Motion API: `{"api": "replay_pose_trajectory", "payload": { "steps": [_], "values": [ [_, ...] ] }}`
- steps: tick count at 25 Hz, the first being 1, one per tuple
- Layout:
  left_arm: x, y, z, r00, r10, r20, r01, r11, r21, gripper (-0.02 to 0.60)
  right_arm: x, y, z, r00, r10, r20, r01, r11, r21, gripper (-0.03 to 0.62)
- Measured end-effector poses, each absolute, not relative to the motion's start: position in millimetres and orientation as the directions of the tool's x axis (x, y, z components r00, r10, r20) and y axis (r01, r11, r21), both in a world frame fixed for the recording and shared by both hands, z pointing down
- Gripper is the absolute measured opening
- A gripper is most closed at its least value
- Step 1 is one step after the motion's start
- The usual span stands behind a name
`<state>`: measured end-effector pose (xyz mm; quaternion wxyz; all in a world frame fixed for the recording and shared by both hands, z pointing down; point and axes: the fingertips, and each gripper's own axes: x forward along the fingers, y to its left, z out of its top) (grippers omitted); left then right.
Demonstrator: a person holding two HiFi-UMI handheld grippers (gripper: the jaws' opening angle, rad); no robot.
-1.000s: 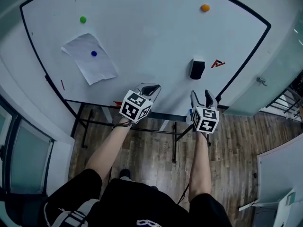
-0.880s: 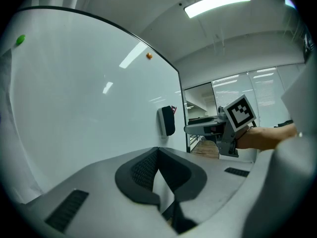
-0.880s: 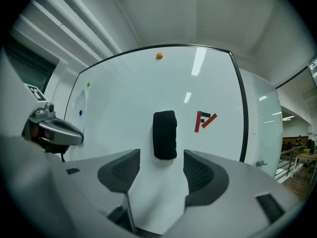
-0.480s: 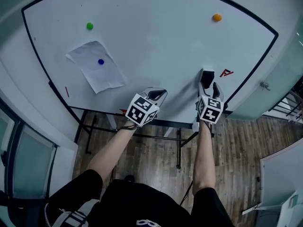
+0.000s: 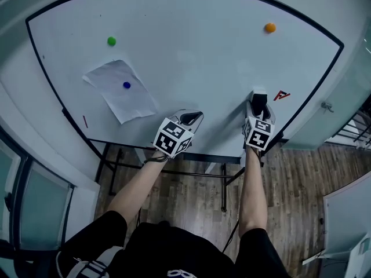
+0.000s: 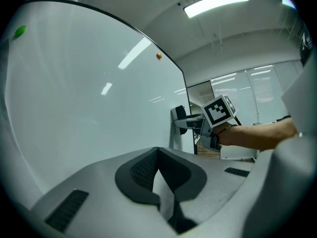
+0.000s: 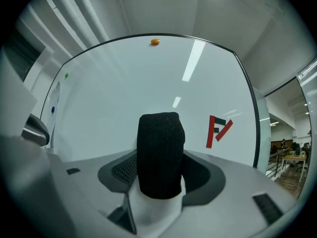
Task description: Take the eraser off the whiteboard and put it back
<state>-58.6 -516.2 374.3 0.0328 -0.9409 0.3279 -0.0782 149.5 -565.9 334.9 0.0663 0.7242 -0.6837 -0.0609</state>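
A black eraser [image 5: 258, 97] with a white back sticks to the whiteboard [image 5: 191, 45] at its lower right, beside a red logo [image 5: 282, 95]. My right gripper [image 5: 258, 105] points straight at it. Its jaws have just been opening, and they stand open with the eraser [image 7: 159, 152] between them and a little room on each side. My left gripper [image 5: 191, 117] hovers near the board's lower edge, left of the eraser, shut and empty. The left gripper view shows its own closed pads [image 6: 148, 170] and, further off, the right gripper [image 6: 190, 124] at the eraser.
A sheet of paper [image 5: 120, 90] hangs at the board's left under a blue magnet [image 5: 126, 85]. A green magnet [image 5: 111, 40] and an orange magnet [image 5: 270, 27] sit higher up. The board's stand [image 5: 174, 169] rises from a wooden floor.
My right gripper has moved up to the eraser and now has its jaws around it. My left gripper has drifted slightly closer to the board.
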Motion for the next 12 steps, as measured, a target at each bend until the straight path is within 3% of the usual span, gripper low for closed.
{"api": "replay_pose_trajectory", "payload": {
  "steps": [12],
  "values": [
    [-45,-514,374,0.776,-0.623,0.103,-0.615,-0.782,-0.099,0.02,149,-556,339,0.018,-1.0,0.02,-0.977,-0.013,0.212,0.253]
  ]
}}
